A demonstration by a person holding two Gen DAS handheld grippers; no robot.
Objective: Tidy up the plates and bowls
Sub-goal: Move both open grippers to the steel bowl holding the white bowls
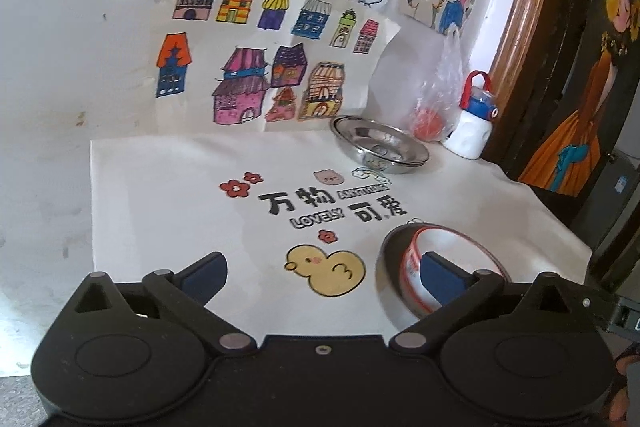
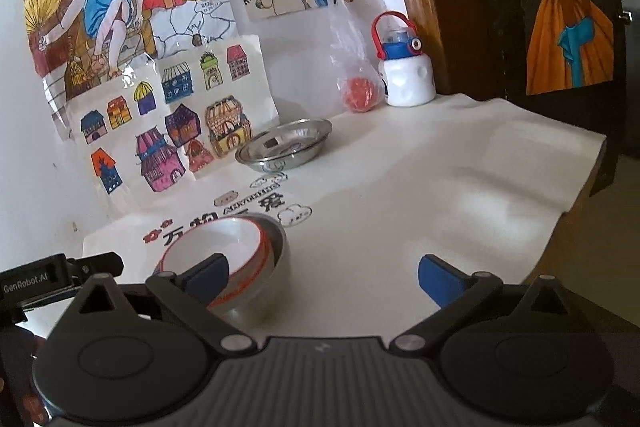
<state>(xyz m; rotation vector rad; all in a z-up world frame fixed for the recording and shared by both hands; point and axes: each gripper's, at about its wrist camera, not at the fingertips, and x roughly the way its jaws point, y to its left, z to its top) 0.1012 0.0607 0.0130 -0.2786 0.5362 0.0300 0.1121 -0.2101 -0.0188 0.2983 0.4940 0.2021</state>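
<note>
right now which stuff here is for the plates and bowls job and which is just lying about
For the job:
- steel plates, stacked near the wall
- white bowl nested in a steel bowl

Just lying about:
- bottle
- plastic bag with something red inside
- drawings on the wall
- printed cloth

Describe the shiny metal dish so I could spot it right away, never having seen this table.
Start at the white cloth-covered table and look to its far edge, below the children's drawings of coloured houses taped to the wall. The steel plate sits there, left of a plastic bag and a white bottle. It is shallow, wide-rimmed and empty, unlike the nearer steel bowl, which holds a white bowl.
</note>
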